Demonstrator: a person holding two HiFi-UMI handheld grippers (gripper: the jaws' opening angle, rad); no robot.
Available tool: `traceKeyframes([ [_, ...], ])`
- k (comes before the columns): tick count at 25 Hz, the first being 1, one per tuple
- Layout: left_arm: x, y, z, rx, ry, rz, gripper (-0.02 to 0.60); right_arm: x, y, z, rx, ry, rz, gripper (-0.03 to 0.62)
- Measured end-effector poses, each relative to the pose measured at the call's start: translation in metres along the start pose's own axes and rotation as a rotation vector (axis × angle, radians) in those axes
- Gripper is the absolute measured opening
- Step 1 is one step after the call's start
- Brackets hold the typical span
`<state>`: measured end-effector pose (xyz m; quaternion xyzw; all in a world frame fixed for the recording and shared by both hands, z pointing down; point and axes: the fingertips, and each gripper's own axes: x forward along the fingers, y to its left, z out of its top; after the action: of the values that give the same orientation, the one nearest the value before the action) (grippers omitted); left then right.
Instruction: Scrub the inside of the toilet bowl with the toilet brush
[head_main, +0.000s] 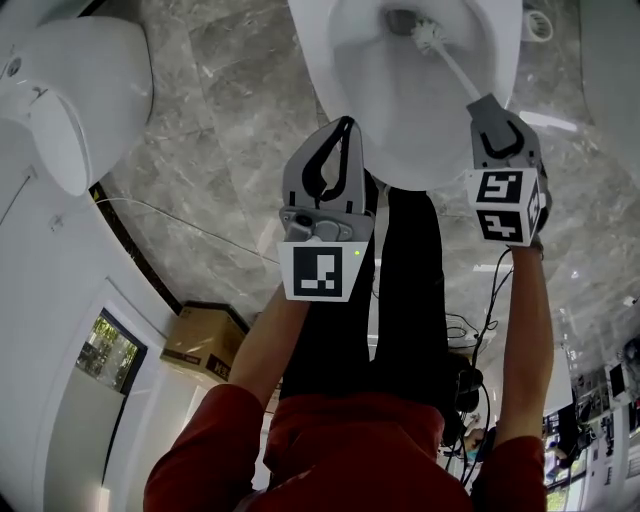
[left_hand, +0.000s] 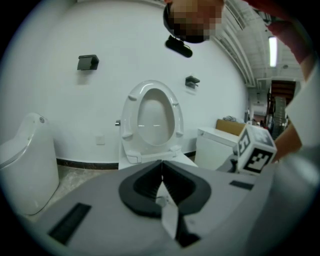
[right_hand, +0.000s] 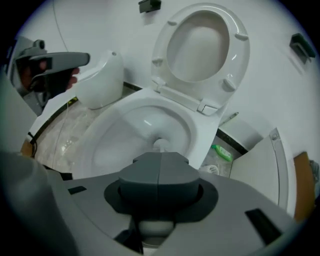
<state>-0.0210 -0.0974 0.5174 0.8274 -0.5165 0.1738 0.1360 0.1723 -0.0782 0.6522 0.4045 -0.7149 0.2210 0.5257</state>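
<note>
Right tongs (head_main: 492, 105) clamped on brush (head_main: 455, 65) handle; shaft runs forward-down, head at bowl (head_main: 370, 95) bottom. Left tongs (head_main: 345, 125) pressed together, empty, near rim.

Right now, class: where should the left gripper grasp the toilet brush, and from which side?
Grip the toilet brush by its thin bare shaft, just below the right gripper shut on its end. Come from the left, jaws across it: it slants up from the bowl.
</note>
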Motion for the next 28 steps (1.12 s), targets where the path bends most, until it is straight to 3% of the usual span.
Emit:
traceKeyframes([
  [5, 0.0, 0.005, 0.002, -0.004, 0.006, 0.014, 0.0, -0.03, 0.07, -0.043, 0.077, 0.041, 0.114, 0.149],
  [8, -0.001, 0.009, 0.003, -0.009, 0.013, 0.027, 0.0, -0.03, 0.1, -0.034, 0.142, 0.016, 0.12, 0.149],
  [12, -0.001, 0.009, 0.002, -0.004, 0.014, 0.023, -0.001, 0.009, 0.093, 0.002, 0.239, -0.019, 0.107, 0.149],
  [19, 0.0, 0.005, -0.005, 0.002, 0.029, -0.002, 0.0, 0.095, 0.033, 0.042, 0.122, 0.07, 0.055, 0.149],
  [25, -0.001, 0.005, -0.008, -0.005, 0.042, -0.008, 0.0, 0.132, 0.039, 0.048, -0.075, 0.135, 0.014, 0.149],
  [26, -0.003, 0.005, -0.007, 0.004, 0.05, -0.017, 0.0, 0.135, 0.04, 0.05, -0.039, 0.142, 0.017, 0.149],
  [27, -0.004, 0.006, -0.005, 0.021, 0.054, -0.028, 0.0, 0.137, 0.04, 0.052, 0.067, 0.146, 0.032, 0.149],
  [28, -0.005, 0.008, -0.002, 0.038, 0.056, -0.034, 0.0, 0.137, 0.038, 0.053, 0.244, 0.149, 0.056, 0.149],
])
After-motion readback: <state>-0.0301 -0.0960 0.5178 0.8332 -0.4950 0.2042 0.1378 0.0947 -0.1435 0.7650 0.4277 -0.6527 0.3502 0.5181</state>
